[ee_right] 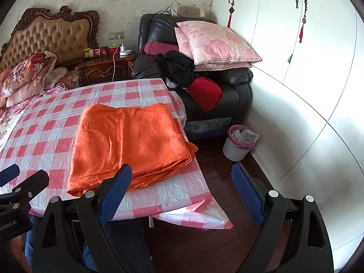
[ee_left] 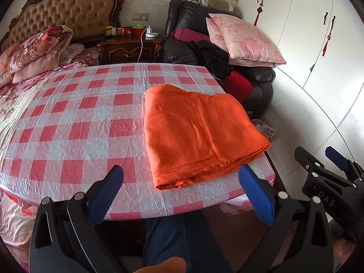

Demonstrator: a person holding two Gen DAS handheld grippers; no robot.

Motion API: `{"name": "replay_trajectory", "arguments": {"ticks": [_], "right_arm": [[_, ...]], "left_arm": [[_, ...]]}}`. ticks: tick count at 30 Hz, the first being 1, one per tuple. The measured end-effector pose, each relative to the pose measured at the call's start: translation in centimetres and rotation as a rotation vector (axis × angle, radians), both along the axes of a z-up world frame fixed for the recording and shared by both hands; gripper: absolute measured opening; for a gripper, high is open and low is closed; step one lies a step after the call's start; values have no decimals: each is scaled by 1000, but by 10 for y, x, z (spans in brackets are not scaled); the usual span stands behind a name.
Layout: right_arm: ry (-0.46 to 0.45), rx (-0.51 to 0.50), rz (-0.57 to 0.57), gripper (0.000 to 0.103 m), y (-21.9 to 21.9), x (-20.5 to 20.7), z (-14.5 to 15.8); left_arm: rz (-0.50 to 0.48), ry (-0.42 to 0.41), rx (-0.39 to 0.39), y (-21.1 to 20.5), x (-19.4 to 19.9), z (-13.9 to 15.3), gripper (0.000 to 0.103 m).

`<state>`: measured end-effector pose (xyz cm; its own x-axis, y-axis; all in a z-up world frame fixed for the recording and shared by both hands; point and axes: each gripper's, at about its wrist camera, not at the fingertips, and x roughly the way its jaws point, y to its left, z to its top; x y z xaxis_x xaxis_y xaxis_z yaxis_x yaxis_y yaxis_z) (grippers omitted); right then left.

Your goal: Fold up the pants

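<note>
The orange pants [ee_left: 200, 134] lie folded into a flat rectangle on the red-and-white checked table [ee_left: 91, 118], near its right edge. They also show in the right wrist view [ee_right: 129, 141]. My left gripper [ee_left: 182, 188] is open and empty, held just off the table's near edge in front of the pants. My right gripper [ee_right: 182, 193] is open and empty, held near the table's front right corner, to the right of the pants. It also shows at the right of the left wrist view [ee_left: 318, 157].
A black armchair [ee_right: 236, 91] piled with pink pillows [ee_right: 216, 43] and clothes stands behind the table. A white bin [ee_right: 238, 143] sits on the floor by the white wardrobe [ee_right: 295, 68]. A bed [ee_left: 27, 52] and nightstand [ee_left: 129, 47] are at the left. My knee [ee_left: 177, 238] is under the table's edge.
</note>
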<state>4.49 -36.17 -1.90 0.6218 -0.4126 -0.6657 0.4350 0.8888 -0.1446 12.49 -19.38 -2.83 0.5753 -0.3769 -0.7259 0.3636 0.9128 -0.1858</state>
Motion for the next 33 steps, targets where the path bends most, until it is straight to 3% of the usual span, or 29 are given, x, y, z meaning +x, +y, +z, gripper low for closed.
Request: {"name": "replay_trajectory", "arguments": {"ticks": [33], "right_arm": [[4,2,-5,86,-3,-1,-3]], "left_arm": [[-17,0,-12,-3,-2,0,101]]}}
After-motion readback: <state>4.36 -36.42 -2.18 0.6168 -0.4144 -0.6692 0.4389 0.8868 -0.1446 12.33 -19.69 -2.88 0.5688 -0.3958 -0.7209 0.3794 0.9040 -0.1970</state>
